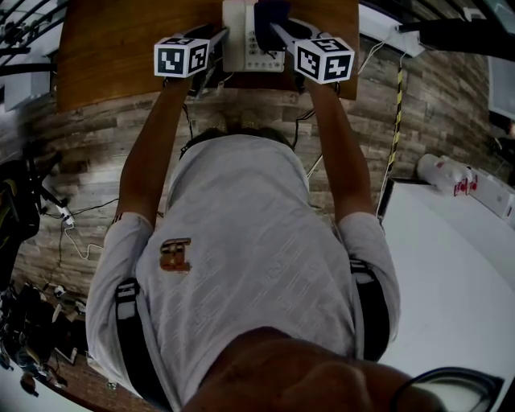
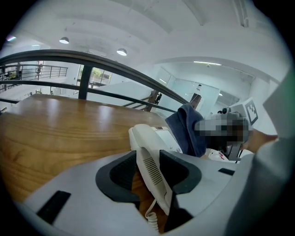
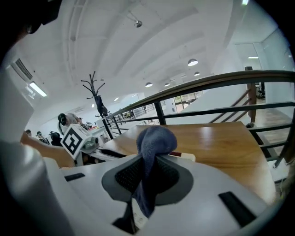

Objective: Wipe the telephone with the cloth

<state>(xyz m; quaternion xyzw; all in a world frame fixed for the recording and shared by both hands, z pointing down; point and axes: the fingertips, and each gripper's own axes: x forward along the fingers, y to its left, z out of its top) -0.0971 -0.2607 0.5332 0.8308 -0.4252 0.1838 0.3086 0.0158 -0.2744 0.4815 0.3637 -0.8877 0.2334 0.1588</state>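
Observation:
A white telephone (image 1: 244, 42) sits on the wooden table (image 1: 121, 48) at the top of the head view. My left gripper (image 2: 150, 174) is shut on the phone's white handset (image 2: 146, 156), whose coiled cord hangs below the jaws. The phone base (image 2: 167, 136) lies just beyond it. My right gripper (image 3: 146, 173) is shut on a dark blue cloth (image 3: 154, 140), which bunches up above the jaws. In the head view the cloth (image 1: 268, 16) rests over the phone's right part, with the left gripper (image 1: 214, 42) and right gripper (image 1: 279, 34) on either side.
A dark metal railing (image 2: 92, 62) runs behind the table (image 2: 55, 129). A coat stand (image 3: 94, 94) stands far off. The floor has cables (image 1: 72, 225) at left, and a white surface (image 1: 451, 265) with bottles (image 1: 447, 173) at right.

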